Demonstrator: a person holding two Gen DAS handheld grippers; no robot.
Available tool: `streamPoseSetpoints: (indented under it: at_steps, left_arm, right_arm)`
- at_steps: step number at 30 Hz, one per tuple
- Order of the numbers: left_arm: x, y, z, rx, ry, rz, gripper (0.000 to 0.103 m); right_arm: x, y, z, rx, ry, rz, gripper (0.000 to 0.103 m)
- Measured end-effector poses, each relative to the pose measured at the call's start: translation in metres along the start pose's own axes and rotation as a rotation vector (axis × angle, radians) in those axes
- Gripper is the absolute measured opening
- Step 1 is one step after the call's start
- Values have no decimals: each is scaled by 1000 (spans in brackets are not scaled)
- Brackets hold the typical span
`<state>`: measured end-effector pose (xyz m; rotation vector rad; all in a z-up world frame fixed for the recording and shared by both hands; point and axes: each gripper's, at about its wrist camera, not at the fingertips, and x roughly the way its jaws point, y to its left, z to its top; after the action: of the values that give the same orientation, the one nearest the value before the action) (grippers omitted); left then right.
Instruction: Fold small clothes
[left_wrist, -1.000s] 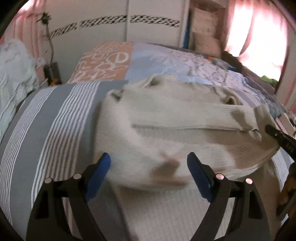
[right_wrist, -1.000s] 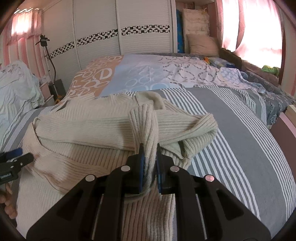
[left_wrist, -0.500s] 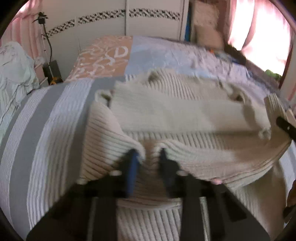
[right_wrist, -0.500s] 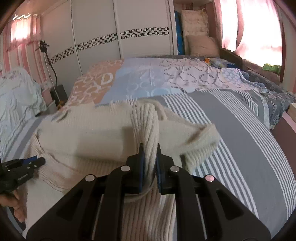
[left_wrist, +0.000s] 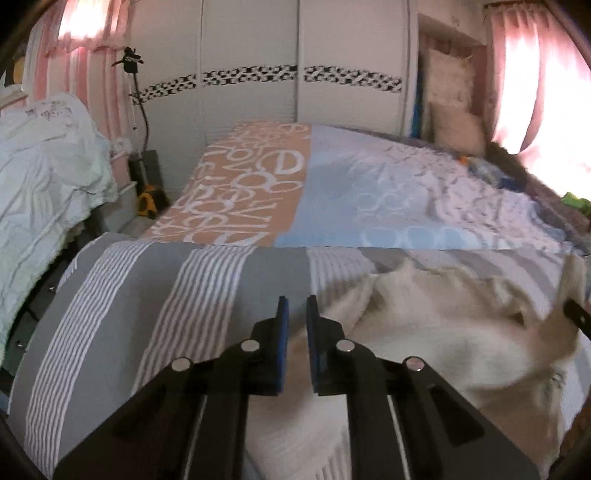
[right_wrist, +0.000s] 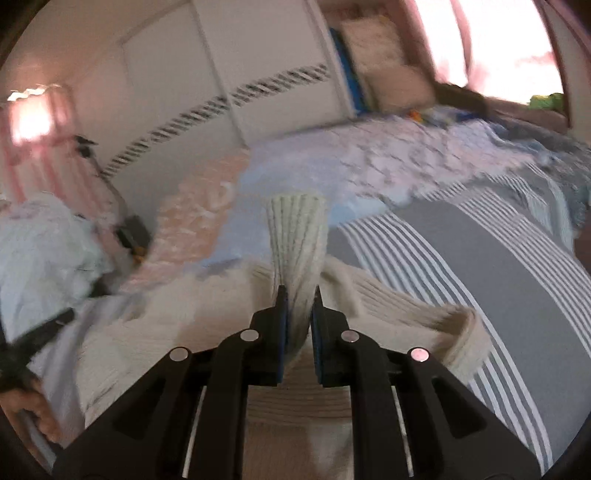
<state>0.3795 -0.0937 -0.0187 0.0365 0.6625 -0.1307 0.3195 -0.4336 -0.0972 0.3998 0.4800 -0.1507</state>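
Note:
A cream ribbed sweater (left_wrist: 443, 339) lies bunched on the grey striped bed cover (left_wrist: 166, 295). My left gripper (left_wrist: 296, 306) is shut, with cream fabric of the sweater's left edge pinched low between its blue pads. In the right wrist view, my right gripper (right_wrist: 298, 295) is shut on a ribbed fold (right_wrist: 297, 229) of the sweater (right_wrist: 388, 306), which stands up above the fingertips. The right gripper's tip (left_wrist: 576, 317) shows at the left view's right edge. The left gripper (right_wrist: 37, 332) and a hand (right_wrist: 33, 410) show blurred at the right view's left edge.
An orange and blue patterned quilt (left_wrist: 258, 199) covers the far half of the bed. White wardrobe doors (left_wrist: 258, 55) stand behind it. Pale green bedding (left_wrist: 44, 177) is piled at the left, pillows (left_wrist: 454, 122) at the far right. Striped cover (right_wrist: 480, 266) lies bare to the right.
My left gripper went from open to shut on the sweater's left edge. Both grippers then rose and swung, dragging the sweater; the right one kept its hold.

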Motion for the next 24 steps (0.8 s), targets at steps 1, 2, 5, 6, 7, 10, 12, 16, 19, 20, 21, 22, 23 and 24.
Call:
streamPoseSetpoints:
  at_steps: [1, 2, 5, 6, 7, 10, 12, 16, 19, 20, 21, 22, 23, 24]
  left_arm:
    - [14, 1, -2, 7, 53, -2, 10]
    - [30, 5, -7, -6, 112, -1, 10]
    - [35, 10, -24, -2, 148, -27, 10]
    - [31, 9, -28, 22, 131, -22, 10]
    - [27, 8, -31, 35, 124, -28, 11]
    - [12, 4, -39, 74, 121, -84, 27]
    - [6, 1, -43, 100, 129, -111, 34]
    - [-10, 8, -47, 99, 139, -157, 45]
    - [-33, 16, -55, 67, 128, -166, 64]
    - [-43, 19, -61, 62, 124, -167, 65]
    - [-51, 20, -67, 55, 126, -166, 65]
    - [-60, 22, -74, 45, 128, -168, 70]
    - [-72, 22, -86, 41, 127, -171, 73]
    - [-82, 22, -96, 41, 120, -163, 76]
  right_arm:
    - [10, -5, -5, 7, 39, -35, 14]
    - [19, -11, -10, 8, 77, -93, 15]
    - [23, -17, -16, -29, 133, -122, 28]
    - [18, -16, -16, -61, 129, -140, 51]
    - [9, -17, -14, -90, 106, -172, 68]
    - [-8, -32, -8, -93, 65, -249, 69]
    - [-18, -36, -4, -125, 36, -267, 70]
    - [-39, -41, -12, -179, 16, -227, 77]
    - [-60, -43, -22, -213, 7, -208, 79]
    - [-67, -42, -25, -228, 8, -199, 79]
    - [-76, -42, -30, -241, 9, -184, 79]
    - [-86, -42, -36, -249, 8, -176, 80]
    - [-95, -41, -41, -256, 5, -170, 80]
    - [-106, -41, -48, -265, 7, -155, 82]
